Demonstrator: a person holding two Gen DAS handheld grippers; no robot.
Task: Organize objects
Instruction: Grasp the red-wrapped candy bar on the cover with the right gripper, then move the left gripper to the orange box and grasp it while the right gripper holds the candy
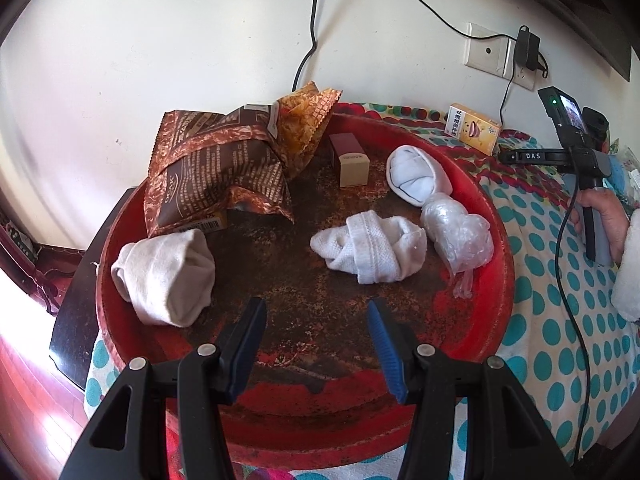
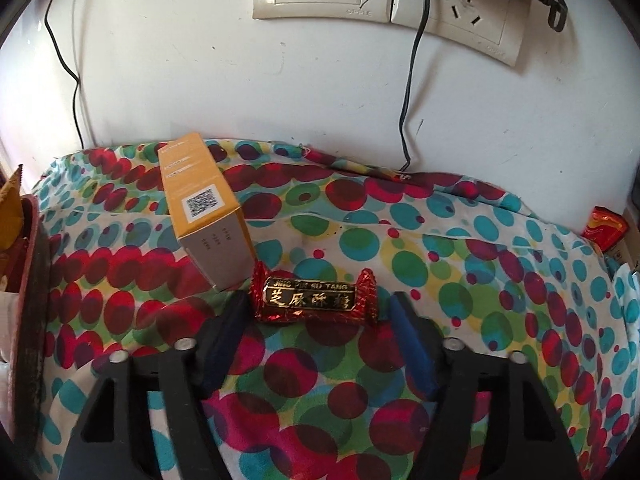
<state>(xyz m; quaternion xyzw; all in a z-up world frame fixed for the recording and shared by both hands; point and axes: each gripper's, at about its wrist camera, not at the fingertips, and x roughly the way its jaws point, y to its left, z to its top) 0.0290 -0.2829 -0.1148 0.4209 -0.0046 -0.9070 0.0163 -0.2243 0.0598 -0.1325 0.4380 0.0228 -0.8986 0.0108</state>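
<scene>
Left fingers spread, empty, over red tray; right fingers released, flanking red candy.

The left wrist view looks steeply down over its claw into the red tray, close. The right wrist view looks down beside that tray at the dotted cloth; both views share the yellow box and the wall socket.

A red tray with a worn, dark speckled floor carries white rolled socks, a brown printed snack bag and a maroon-and-tan box. The cloth shows teal, red, green and yellow dots on white; on it lie a red foil candy with a black-and-gold label and an orange-and-white box
</scene>
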